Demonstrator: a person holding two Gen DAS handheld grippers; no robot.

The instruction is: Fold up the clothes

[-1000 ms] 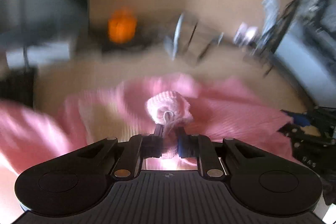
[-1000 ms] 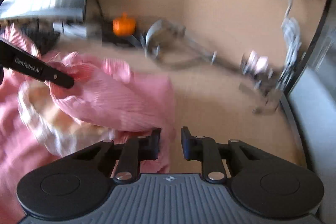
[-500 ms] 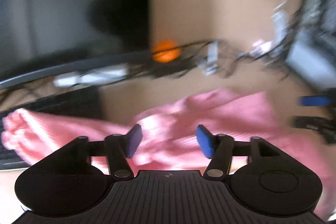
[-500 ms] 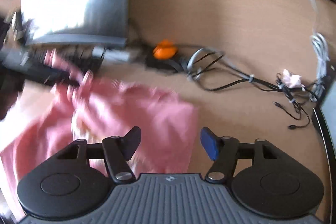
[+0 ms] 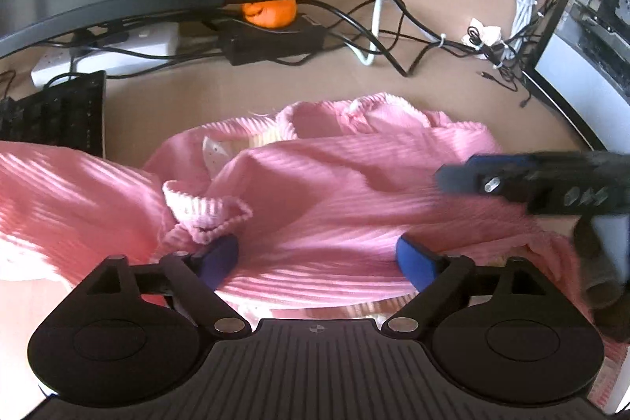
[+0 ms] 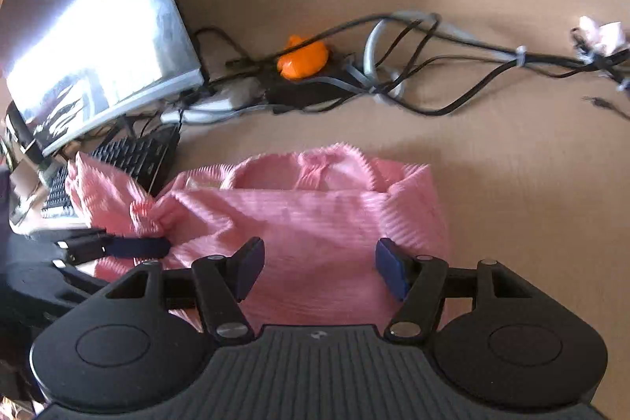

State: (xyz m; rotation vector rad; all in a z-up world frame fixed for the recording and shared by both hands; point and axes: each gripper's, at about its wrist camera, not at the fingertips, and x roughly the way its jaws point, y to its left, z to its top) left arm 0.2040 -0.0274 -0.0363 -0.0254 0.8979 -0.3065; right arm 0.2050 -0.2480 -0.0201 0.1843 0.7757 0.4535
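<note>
Both tongs released, nothing pinched. Left tongs (image 5: 317,256) widening further, blue pads either side of a bare stretch of pink ribbed sweater (image 5: 315,184), ribbed cuff (image 5: 204,213) bunched just beside the left pad, not gripped. Right tongs (image 6: 319,272) parted over the sweater's right half, no cloth pressed. Sweater heaped mid-bench (image 6: 512,184), one sleeve flung left over the keyboard (image 5: 59,113), neckline toward the cables (image 5: 354,26). Probably just dropped to flatten after a fold pass. Sleeve on keyboard likely needs pulling in next. Snag risk: cables and orange toy (image 5: 271,10) near the far hem.
</note>
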